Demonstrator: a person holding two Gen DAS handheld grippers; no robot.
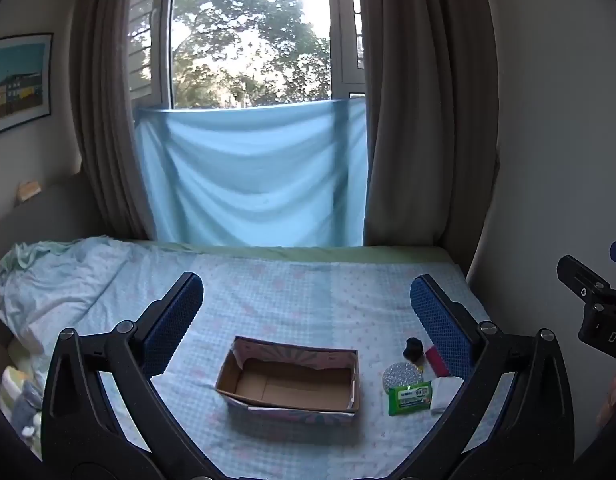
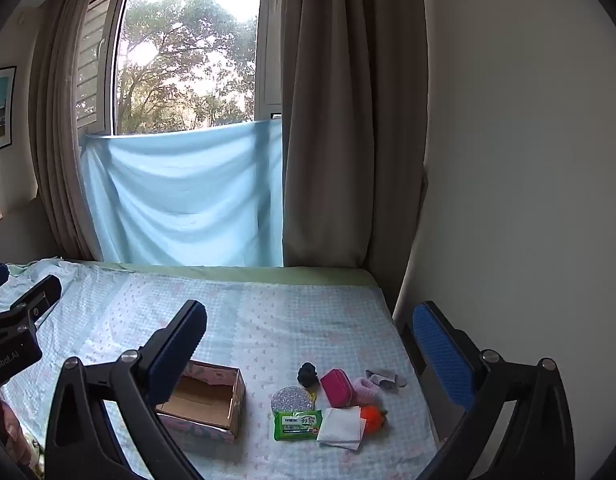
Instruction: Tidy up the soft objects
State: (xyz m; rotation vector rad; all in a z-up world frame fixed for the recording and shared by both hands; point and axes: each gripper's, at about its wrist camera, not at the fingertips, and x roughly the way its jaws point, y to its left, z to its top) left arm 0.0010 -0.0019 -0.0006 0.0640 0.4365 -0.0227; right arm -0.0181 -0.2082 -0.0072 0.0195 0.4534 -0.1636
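On the bed [image 2: 308, 320], under a pale blue patterned sheet, an open cardboard box [image 1: 290, 384] with floral paper on its outer walls sits empty, and the soft objects lie clustered just to its right. Nearest are a green wet-wipes pack [image 2: 298, 424], a white folded tissue [image 2: 341, 428] and an orange plush [image 2: 372, 418]; farther off are a silver glittery round pad [image 2: 290, 400], a pink pouch [image 2: 336, 387], a black clump [image 2: 307, 374], a pale pink fluffy piece [image 2: 363, 386] and a grey cloth [image 2: 383, 378]. The left gripper [image 1: 306, 320] and right gripper [image 2: 309, 344] both hover above the bed with blue-padded jaws spread wide, holding nothing
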